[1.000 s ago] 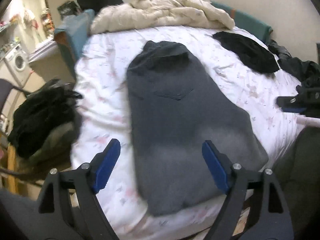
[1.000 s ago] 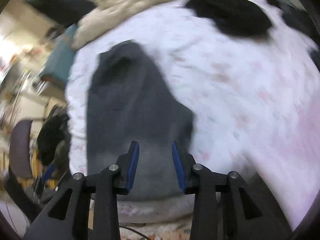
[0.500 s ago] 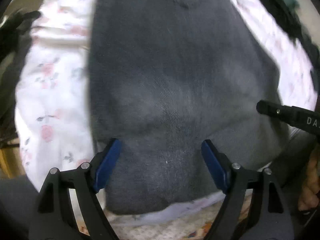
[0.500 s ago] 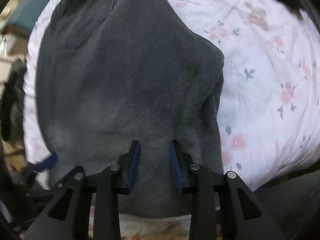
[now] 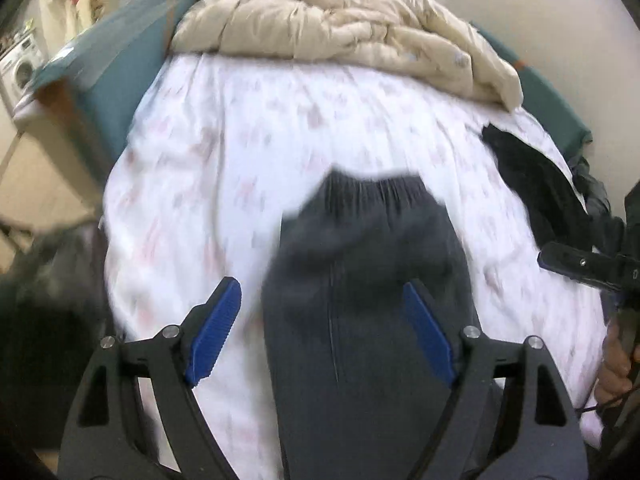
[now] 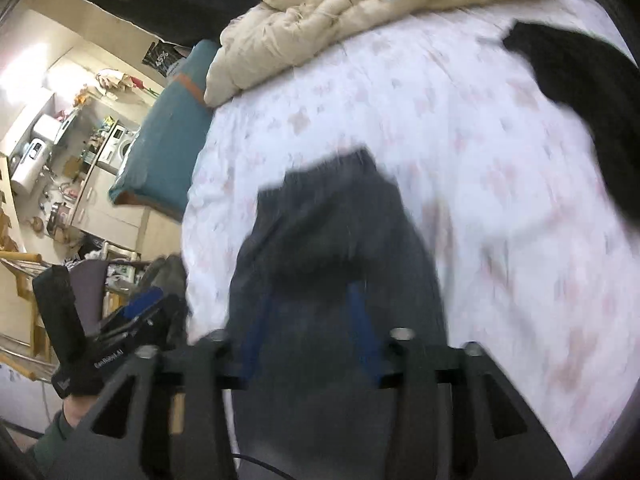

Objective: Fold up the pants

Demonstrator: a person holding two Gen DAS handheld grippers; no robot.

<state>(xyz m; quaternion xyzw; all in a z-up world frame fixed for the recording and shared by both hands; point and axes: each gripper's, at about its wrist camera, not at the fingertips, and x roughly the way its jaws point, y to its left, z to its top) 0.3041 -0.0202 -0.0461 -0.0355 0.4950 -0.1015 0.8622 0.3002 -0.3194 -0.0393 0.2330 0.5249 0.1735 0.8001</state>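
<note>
The dark grey pants lie on the floral bed sheet, waistband pointing to the far end. They also show in the right wrist view. My left gripper is open, its blue pads wide apart above the pants' near part, holding nothing. My right gripper sits over the pants' near end with grey cloth lying between its blue pads; the view is blurred, so its grip is unclear. The right gripper also shows at the right edge of the left wrist view.
A cream duvet is heaped at the far end of the bed. A black garment lies on the right side. A teal bed frame is at the far left. Dark clothes are piled off the left edge.
Both grippers have pulled back and risen from close over the pants. The pants now look shorter, with the waistband nearer the middle of the bed. Both views are motion-blurred.
</note>
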